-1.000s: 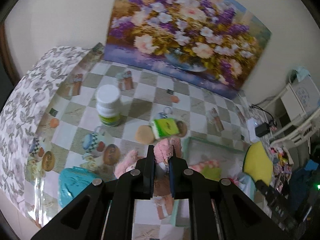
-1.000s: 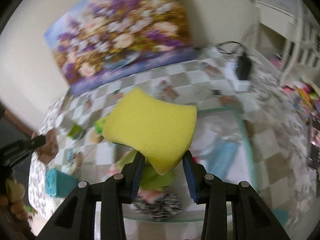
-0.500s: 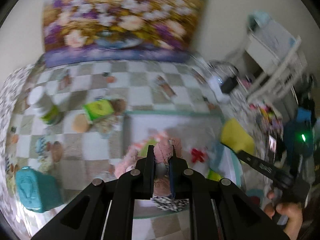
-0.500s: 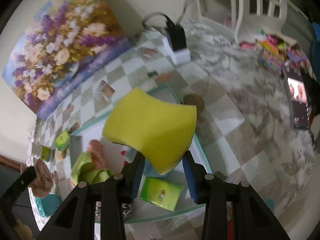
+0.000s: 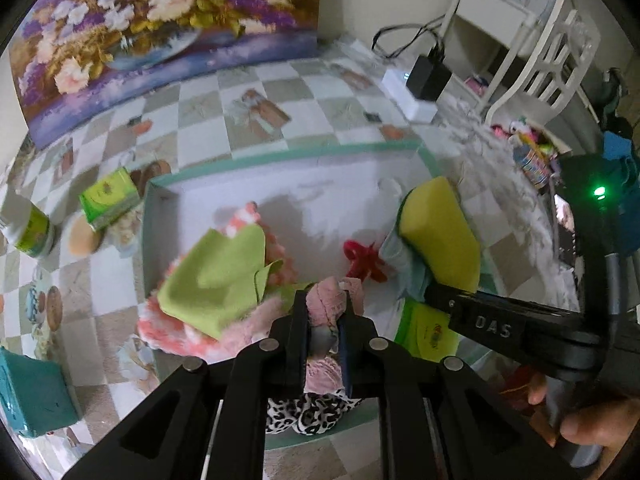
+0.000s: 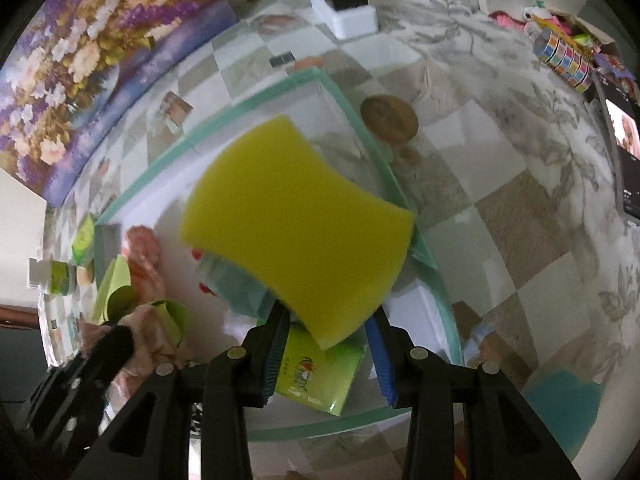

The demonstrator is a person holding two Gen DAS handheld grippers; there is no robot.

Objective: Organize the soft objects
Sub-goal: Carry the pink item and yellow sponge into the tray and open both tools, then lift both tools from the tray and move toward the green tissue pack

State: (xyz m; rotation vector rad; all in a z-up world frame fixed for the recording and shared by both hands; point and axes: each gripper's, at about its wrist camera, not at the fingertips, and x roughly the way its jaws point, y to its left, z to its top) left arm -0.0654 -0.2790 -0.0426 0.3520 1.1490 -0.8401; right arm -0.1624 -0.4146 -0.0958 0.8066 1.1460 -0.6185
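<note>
Over tray (image 6: 352, 100): yellow sponge (image 6: 296, 232) flat-face up, long axis crosswise

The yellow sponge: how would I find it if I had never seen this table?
Look for the white tray with a green rim on the checkered tablecloth. Over its right end, the right gripper holds the yellow sponge. It is the only plain yellow block with wavy edges; its neighbours are cloths and packets.

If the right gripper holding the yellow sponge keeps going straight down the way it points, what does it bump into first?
Probably the light blue cloth in the tray, which lies right under the yellow sponge held by the right gripper. Depth is hard to judge.
</note>
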